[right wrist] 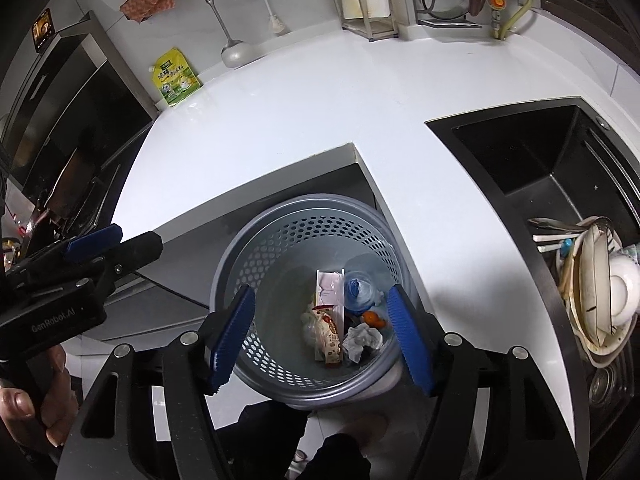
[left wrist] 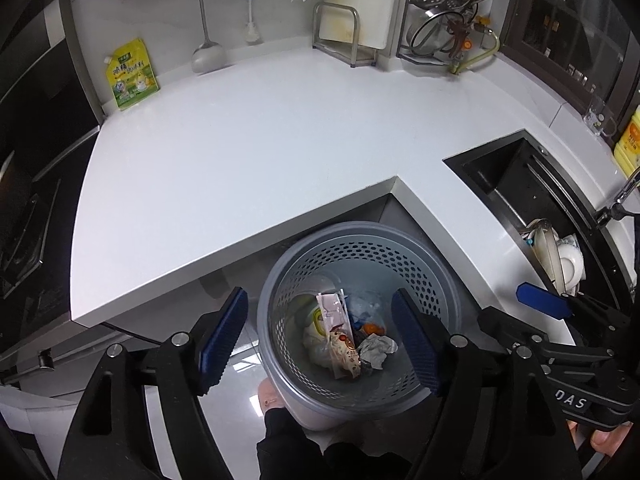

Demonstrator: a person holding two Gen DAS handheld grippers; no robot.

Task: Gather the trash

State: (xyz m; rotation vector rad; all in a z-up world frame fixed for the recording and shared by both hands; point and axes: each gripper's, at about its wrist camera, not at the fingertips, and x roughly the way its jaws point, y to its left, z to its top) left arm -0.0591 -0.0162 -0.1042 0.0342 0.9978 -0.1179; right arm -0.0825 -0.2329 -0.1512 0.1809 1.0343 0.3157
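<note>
Hovering over the grey perforated trash bin (left wrist: 360, 248), both tools look down into it from above, and judging from how things lie, the collecting seems close to finished. The bin stands on the floor in the notch of the white desk (left wrist: 248, 152), and at its bottom lie a pink-and-white carton (right wrist: 330, 286), a printed snack wrapper (right wrist: 330, 338), a crumpled tissue (right wrist: 362, 342), a clear plastic bottle with a blue cap (right wrist: 358, 286) and a small orange scrap (right wrist: 374, 318). The left hand-held gripper (left wrist: 320, 344) has its blue pads (left wrist: 222, 340) spread apart with nothing between them; only the bin's inside shows in the gap. The right hand-held gripper (right wrist: 324, 336) likewise stands wide apart and empty, with its pads on either side of the bin's opening as the right wrist camera sees it. Neither tool touches the bin or the rubbish. As for what is left, the broad surface of the desk shows no loose litter in either view. A yellow-green pouch (left wrist: 130, 76) stands against the back wall near the stove side, but it looks like a product in use rather than rubbish, though I cannot be sure. Dirty dishes (right wrist: 600, 292) are piled in the black sink (right wrist: 532, 152), which is a different chore. My judgement is that the drop into the bin is done and little or nothing remains to gather within sight.
</note>
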